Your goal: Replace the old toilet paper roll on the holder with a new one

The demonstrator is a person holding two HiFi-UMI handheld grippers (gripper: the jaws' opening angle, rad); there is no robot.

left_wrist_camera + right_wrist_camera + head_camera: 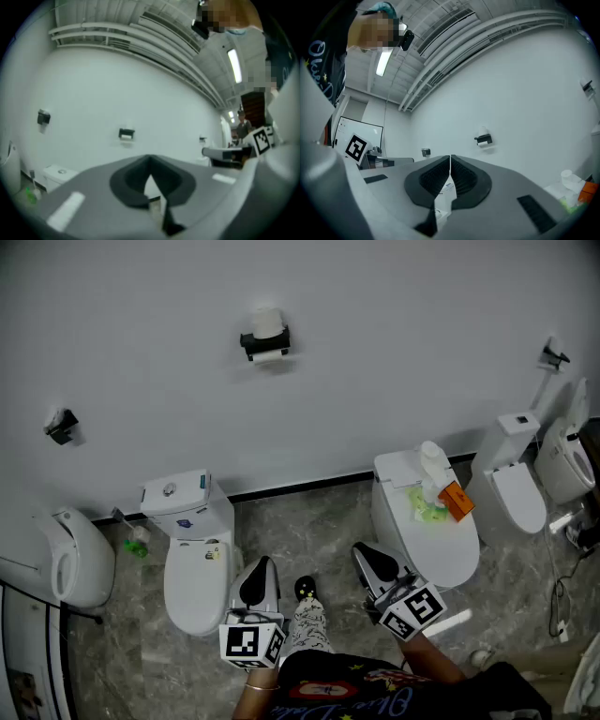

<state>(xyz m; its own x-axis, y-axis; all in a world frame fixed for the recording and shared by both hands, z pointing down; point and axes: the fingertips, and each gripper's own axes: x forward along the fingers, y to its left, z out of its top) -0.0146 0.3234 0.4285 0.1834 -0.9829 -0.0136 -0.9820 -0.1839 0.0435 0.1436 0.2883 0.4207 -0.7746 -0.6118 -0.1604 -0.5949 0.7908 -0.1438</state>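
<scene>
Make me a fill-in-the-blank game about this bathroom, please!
The black holder with the toilet paper roll is fixed to the white ____.
The orange box rests on top of a white ____.
The jaws of the left gripper and the right gripper are both ____, holding nothing.
Missing words: wall; toilet; shut.

Head cam steep-down; both others face holder [265, 338]
</scene>
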